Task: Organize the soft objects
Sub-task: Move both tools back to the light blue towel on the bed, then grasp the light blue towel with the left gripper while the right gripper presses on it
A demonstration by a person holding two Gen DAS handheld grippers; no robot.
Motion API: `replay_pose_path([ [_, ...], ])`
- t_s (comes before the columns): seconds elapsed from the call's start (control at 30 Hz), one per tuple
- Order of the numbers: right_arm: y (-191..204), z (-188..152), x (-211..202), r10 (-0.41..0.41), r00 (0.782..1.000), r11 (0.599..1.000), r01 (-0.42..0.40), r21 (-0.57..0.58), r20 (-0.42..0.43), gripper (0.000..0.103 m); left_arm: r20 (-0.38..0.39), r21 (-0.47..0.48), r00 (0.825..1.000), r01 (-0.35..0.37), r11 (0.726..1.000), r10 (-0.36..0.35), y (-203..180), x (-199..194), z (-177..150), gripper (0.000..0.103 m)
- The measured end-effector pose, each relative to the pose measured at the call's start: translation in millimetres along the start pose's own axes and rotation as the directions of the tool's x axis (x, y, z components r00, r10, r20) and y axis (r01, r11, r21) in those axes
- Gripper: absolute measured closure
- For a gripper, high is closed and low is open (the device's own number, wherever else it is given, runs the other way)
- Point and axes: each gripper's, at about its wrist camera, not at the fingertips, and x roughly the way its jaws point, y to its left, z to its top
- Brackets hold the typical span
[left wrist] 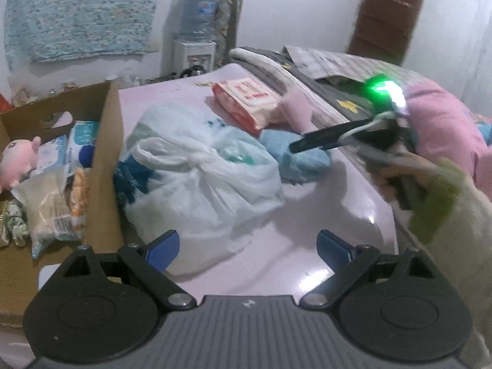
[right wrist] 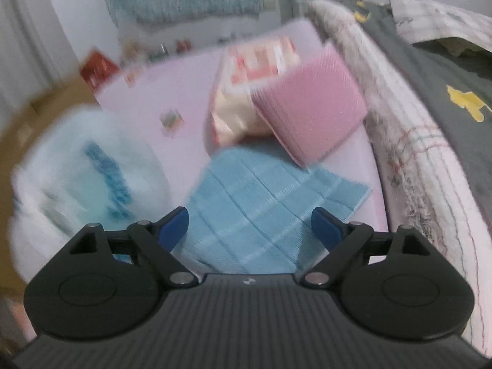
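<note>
Some soft things sat in the cardboard box [left wrist: 104, 166]; beside it, blue cloth [right wrist: 261, 203] waited under my spread, empty right gripper [right wrist: 249, 226].

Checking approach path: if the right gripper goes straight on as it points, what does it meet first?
Most likely the blue cloth: it lies flat directly ahead of the open right gripper, between its fingers. The pink cloth and wipes pack sit further back. Depth is hard to judge in this blurred view.

A pale pink table [left wrist: 276, 246] carries a white bag [left wrist: 203, 178], blue cloth [right wrist: 261, 203], pink cloth [right wrist: 310, 107], tissue pack [left wrist: 249, 101].
</note>
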Motion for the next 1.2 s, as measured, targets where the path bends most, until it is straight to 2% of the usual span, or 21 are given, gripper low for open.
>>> replay_pose_path([
  [0.03,2,-4,10,-0.008,1.0,1.0,0.008,-0.028,-0.02,0.015,-0.005,0.007,1.0,0.005,1.0,-0.005,-2,0,-1,0.006],
  [0.1,7,-11,10,-0.025,1.0,0.996,0.026,-0.081,0.006,0.018,-0.013,0.015,1.0,0.008,1.0,-0.008,-5,0,-4,0.006],
  [0.17,9,-15,5,-0.03,1.0,0.996,0.03,-0.081,-0.001,0.035,-0.02,0.019,1.0,0.015,1.0,-0.015,-8,2,-5,0.006],
  [0.23,9,-24,-1,-0.021,1.0,0.996,0.021,-0.081,-0.001,0.045,-0.028,0.012,0.999,0.028,1.0,-0.028,-10,3,-6,0.006],
  [0.4,15,-54,-26,0.029,1.0,0.997,-0.03,-0.071,-0.012,0.051,-0.027,-0.022,0.997,0.077,0.997,-0.078,-14,5,-7,0.006],
  [0.5,20,-78,-45,0.062,0.998,0.998,-0.062,-0.023,-0.012,0.053,-0.033,-0.044,0.994,0.101,0.994,-0.102,-15,8,-6,0.006],
  [0.67,14,-117,-70,0.175,0.984,0.973,-0.175,0.15,0.01,0.066,-0.062,-0.117,0.982,0.171,0.978,-0.179,-14,21,-4,0.006],
  [0.8,7,-138,-80,0.24,0.97,0.944,-0.244,0.223,0.046,0.067,-0.072,-0.17,0.974,0.199,0.965,-0.214,-10,27,-2,0.007],
  [0.97,-23,-144,-83,0.356,0.928,0.871,-0.371,0.323,0.107,0.055,-0.067,-0.153,0.981,0.17,0.973,-0.182,-8,23,-2,0.006],
  [1.07,-36,-140,-89,0.36,0.919,0.851,-0.395,0.347,0.162,0.054,-0.091,-0.145,0.98,0.163,0.976,-0.177,-9,27,0,0.007],
  [1.2,-39,-131,-97,0.339,0.916,0.858,-0.395,0.328,0.215,0.053,-0.128,-0.122,0.973,0.177,0.977,-0.192,-23,42,-2,0.007],
])
